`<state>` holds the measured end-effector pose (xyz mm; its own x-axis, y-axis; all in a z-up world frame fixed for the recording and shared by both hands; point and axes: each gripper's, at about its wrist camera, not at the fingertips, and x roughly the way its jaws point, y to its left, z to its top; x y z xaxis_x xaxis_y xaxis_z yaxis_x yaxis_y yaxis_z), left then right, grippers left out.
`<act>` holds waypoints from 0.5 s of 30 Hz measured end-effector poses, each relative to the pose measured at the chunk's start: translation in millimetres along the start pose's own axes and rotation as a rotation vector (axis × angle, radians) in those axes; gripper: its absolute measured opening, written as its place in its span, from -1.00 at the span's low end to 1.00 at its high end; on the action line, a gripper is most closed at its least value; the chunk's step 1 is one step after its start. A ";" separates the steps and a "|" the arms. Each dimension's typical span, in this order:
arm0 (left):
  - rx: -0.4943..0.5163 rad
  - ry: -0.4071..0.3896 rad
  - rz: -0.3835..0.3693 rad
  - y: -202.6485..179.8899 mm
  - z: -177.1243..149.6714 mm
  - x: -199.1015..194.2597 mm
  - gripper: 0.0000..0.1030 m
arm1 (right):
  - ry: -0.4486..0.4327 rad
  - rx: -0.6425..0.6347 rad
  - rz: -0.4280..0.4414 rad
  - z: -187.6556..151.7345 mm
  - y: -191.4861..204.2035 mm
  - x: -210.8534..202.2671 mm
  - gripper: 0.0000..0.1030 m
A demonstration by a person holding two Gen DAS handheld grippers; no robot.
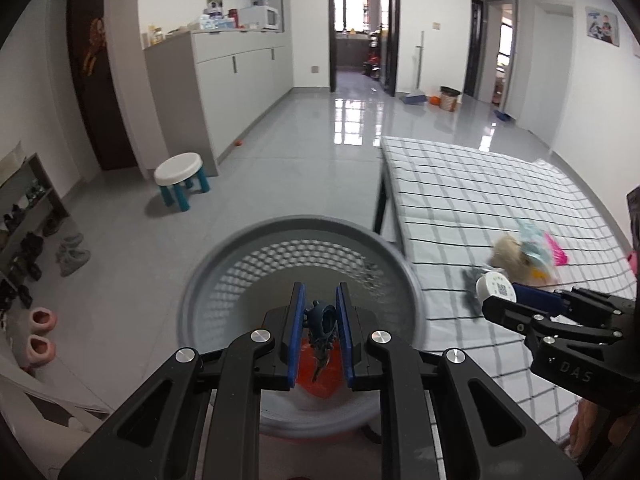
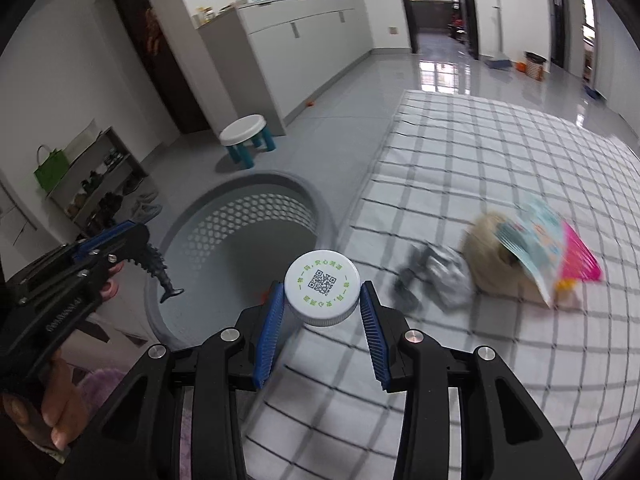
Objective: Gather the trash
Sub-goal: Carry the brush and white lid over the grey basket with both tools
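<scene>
My left gripper (image 1: pixel 320 292) is shut on a dark blue spiky rubber piece (image 1: pixel 320 320) and hangs over the round grey perforated basket (image 1: pixel 248 236). Something orange lies at the bottom of the basket. My right gripper (image 2: pixel 322 290) is shut on a white screw cap (image 2: pixel 321 276) printed with a QR code, at the table's left edge beside the basket (image 2: pixel 256 180). On the checked tablecloth (image 2: pixel 500 152) lie a grey crumpled scrap (image 2: pixel 440 276), a beige lump (image 2: pixel 484 256) and a turquoise and pink wrapper (image 2: pixel 548 244). The left gripper (image 2: pixel 136 240) shows at the left with the spiky piece (image 2: pixel 160 270).
A white stool with teal legs (image 1: pixel 180 176) stands on the grey tiled floor beyond the basket. A shoe rack (image 1: pixel 28 216) and pink slippers (image 1: pixel 40 336) line the left wall. Grey cabinets (image 1: pixel 240 64) run along the far left. A hand (image 2: pixel 60 400) grips the left tool.
</scene>
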<state>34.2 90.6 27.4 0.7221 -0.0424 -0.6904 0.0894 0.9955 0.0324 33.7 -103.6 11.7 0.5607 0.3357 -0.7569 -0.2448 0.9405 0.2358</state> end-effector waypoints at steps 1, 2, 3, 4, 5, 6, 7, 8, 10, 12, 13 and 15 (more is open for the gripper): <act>-0.006 0.004 0.015 5.4 1.7 3.8 -0.68 | 0.000 -0.010 0.005 4.0 4.6 3.1 -0.26; -0.011 0.005 0.023 8.5 2.8 6.3 -0.68 | 0.000 -0.023 0.012 8.9 10.1 7.2 -0.26; -0.019 0.008 0.040 14.4 4.2 10.0 -0.68 | 0.002 -0.032 0.020 13.5 14.9 11.0 -0.26; -0.028 0.011 0.058 19.9 5.6 14.3 -0.68 | 0.004 -0.043 0.032 19.0 20.5 16.1 -0.26; -0.034 0.013 0.067 22.9 5.9 16.2 -0.68 | 0.006 -0.052 0.041 24.1 25.4 21.0 -0.26; -0.047 0.020 0.079 28.0 6.1 20.9 -0.68 | 0.008 -0.061 0.047 27.9 29.7 25.5 -0.26; -0.057 0.025 0.084 31.3 5.6 23.9 -0.68 | 0.014 -0.071 0.055 32.2 35.0 32.7 -0.26; -0.070 0.034 0.090 35.6 5.0 28.8 -0.68 | 0.018 -0.076 0.059 34.2 36.9 36.9 -0.26; -0.081 0.046 0.098 39.2 2.8 34.5 -0.68 | 0.030 -0.092 0.064 37.1 43.1 48.9 -0.26; -0.089 0.065 0.105 41.9 0.2 42.2 -0.68 | 0.042 -0.105 0.067 35.5 46.4 57.7 -0.26; -0.091 0.073 0.106 43.0 -0.9 45.2 -0.68 | 0.052 -0.112 0.068 33.3 48.3 62.9 -0.26; -0.095 0.090 0.112 44.8 -3.0 53.1 -0.68 | 0.066 -0.119 0.070 31.0 50.1 70.4 -0.26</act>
<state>74.5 133.2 -10.0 0.6592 0.0730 -0.7484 -0.0569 0.9973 0.0472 85.4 -31.2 -10.9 0.4867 0.3919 -0.7807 -0.3755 0.9008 0.2181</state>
